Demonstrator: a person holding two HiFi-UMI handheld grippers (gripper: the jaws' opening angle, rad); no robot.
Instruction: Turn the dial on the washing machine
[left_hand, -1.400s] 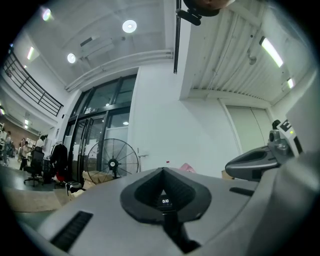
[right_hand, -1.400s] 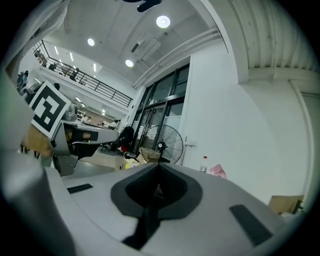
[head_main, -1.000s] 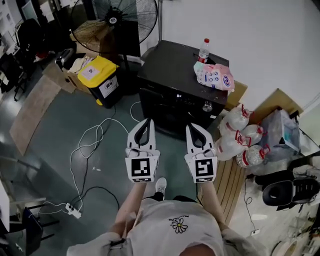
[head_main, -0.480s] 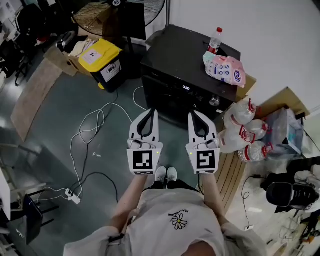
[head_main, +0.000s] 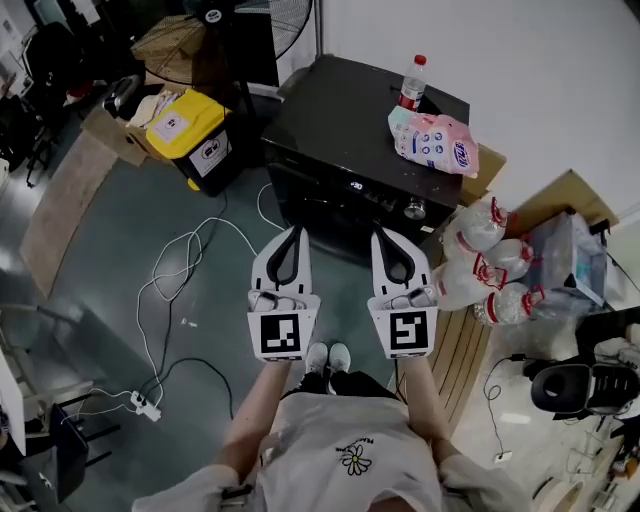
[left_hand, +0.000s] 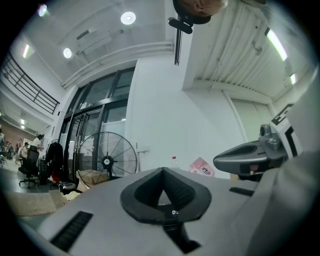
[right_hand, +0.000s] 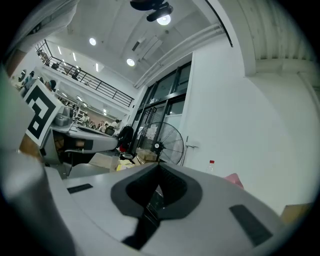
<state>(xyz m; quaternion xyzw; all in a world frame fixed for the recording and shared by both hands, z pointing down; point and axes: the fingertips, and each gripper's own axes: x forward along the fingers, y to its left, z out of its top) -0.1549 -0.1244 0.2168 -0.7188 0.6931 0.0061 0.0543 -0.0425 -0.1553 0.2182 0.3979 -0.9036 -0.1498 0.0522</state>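
Note:
The black washing machine (head_main: 345, 120) stands against the white wall, and its round silver dial (head_main: 413, 209) sits on the front panel at the right. Both grippers hang side by side over the floor in front of the machine, touching nothing. My left gripper (head_main: 292, 231) is shut and empty. My right gripper (head_main: 386, 234) is shut too, its tips short of the dial and slightly left of it. In the left gripper view the jaws (left_hand: 163, 171) meet at a point, with the machine's lit display (left_hand: 174, 212) behind them. The right gripper view shows its jaws (right_hand: 159, 167) closed likewise.
A pink bag (head_main: 432, 142) and a red-capped bottle (head_main: 411, 82) sit on the machine's top. Right of the machine lie large water bottles (head_main: 480, 262). A yellow-lidded bin (head_main: 190, 135) and a standing fan (head_main: 225, 15) are to the left. Cables (head_main: 170, 290) run across the floor.
The person has brought both shoes side by side. The view has shifted a little. Both grippers stay shut, side by side in front of the machine.

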